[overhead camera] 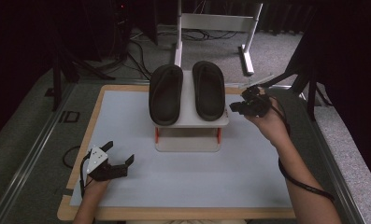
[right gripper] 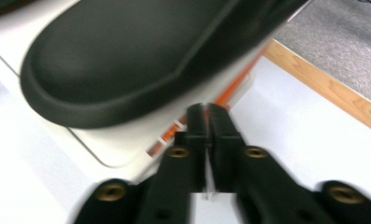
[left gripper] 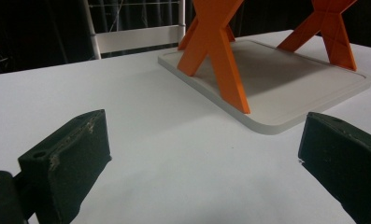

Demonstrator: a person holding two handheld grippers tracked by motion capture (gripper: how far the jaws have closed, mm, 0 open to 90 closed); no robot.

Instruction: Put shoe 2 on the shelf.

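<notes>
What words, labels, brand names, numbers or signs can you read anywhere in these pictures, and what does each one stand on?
None can be read.
Black slippers: no print or brand mark shows on their soles.
White two-tier rack with orange legs: plain, no label.
Left gripper and right gripper: no lettering shows on either.
Table: bare light surface, no markings.

Open white mat (overhead camera: 183,177) between both tools; two-tier rack (overhead camera: 189,122) with black slippers (overhead camera: 166,93) blocking the middle.
</notes>
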